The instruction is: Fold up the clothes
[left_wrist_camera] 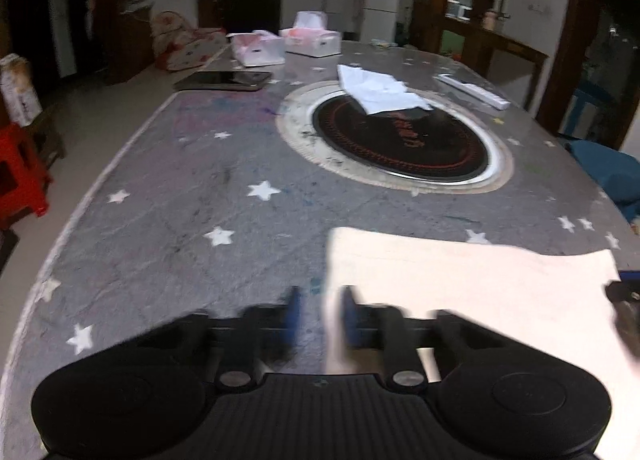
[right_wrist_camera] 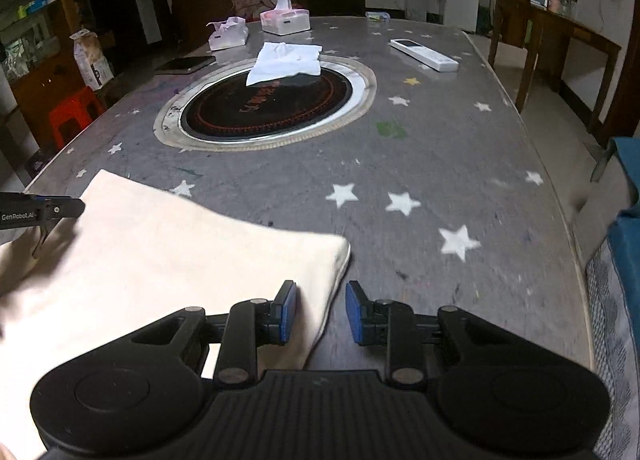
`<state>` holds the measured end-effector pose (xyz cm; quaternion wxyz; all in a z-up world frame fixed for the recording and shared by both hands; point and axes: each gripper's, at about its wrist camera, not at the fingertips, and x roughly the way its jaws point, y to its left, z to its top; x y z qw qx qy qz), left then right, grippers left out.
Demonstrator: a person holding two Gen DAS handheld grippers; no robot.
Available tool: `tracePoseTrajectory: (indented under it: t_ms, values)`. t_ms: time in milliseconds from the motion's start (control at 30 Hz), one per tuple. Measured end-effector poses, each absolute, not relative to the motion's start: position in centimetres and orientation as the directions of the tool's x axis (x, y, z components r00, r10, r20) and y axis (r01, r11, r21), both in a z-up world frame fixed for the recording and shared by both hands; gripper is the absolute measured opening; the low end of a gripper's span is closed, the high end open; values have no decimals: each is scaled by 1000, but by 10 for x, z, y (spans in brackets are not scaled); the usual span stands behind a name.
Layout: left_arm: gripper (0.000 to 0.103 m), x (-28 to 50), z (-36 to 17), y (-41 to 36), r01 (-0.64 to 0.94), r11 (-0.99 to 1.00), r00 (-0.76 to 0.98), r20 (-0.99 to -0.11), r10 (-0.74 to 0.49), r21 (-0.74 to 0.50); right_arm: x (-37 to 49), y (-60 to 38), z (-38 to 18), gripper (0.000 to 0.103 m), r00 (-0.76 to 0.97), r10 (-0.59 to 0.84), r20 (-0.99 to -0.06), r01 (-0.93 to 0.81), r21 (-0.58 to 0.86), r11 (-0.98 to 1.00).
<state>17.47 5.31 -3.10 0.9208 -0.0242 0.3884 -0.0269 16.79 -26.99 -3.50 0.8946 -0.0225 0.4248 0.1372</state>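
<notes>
Matt cream cloth (right_wrist_camera: pixel 168 260); glossy cooktop (right_wrist_camera: pixel 266 108)

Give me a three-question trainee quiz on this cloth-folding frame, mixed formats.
1. True or false: the crumpled white tissue lies partly over the round black hotplate set into the grey star-patterned table.
2. What sits between the jaws of the right gripper? A: an edge of the flat cream cloth; B: a dark phone; C: nothing.
3. What colour are the pads on its jaws?
Key: 1 true; 2 A; 3 blue.
</notes>
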Motion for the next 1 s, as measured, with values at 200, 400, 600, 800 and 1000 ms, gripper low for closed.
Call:
tracePoseTrajectory:
  t_ms: [200, 400, 600, 800, 1000]
  values:
    - [4, 180, -31, 56, 4, 1000, 731, -682, 3, 9, 191, -250, -34, 5, 617, 215, -757, -302, 24, 953]
    - [7, 193, -32, 72, -52, 998, 731, -680, 58, 29, 220, -222, -35, 8, 633, 199, -748, -336, -34, 941]
    - [14, 174, -23, 68, -16, 1000, 739, -673, 28, 23, 193, -216, -19, 19, 626, 240, -742, -413, -55, 909]
    - [14, 120, -11, 39, 127, 992, 742, -664, -91, 5, 111, -197, -9, 26, 537, 356, -765, -595, -44, 802]
    - [15, 52, -17, 8, 271, 962, 706, -672, -223, -35, 20, -175, -18, 33, 453, 433, -779, -717, -30, 696]
